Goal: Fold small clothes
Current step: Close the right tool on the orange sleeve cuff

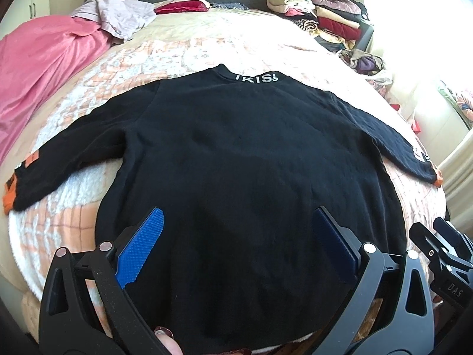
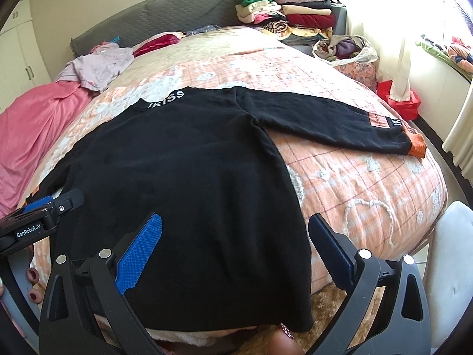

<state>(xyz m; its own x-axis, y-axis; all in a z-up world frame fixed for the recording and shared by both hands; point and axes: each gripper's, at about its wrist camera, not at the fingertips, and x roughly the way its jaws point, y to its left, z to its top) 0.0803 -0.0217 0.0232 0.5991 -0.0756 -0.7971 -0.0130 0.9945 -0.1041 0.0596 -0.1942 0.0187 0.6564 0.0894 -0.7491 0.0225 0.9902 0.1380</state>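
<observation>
A black long-sleeved sweater (image 1: 236, 153) with white collar lettering and orange cuffs lies flat, back up, on the bed, both sleeves spread out. It also shows in the right wrist view (image 2: 183, 171). My left gripper (image 1: 236, 216) is open and empty, hovering over the sweater's hem. My right gripper (image 2: 233, 222) is open and empty over the hem's right corner. The left gripper shows at the left edge of the right wrist view (image 2: 44, 210), and the right gripper at the right edge of the left wrist view (image 1: 437, 245).
The bed has a peach checked quilt (image 2: 354, 183). A pink blanket (image 1: 44, 68) and a lilac garment (image 1: 118, 11) lie at far left. Stacks of folded clothes (image 1: 319, 9) stand at the far right corner. A white stool (image 2: 452, 266) stands by the bed's near right.
</observation>
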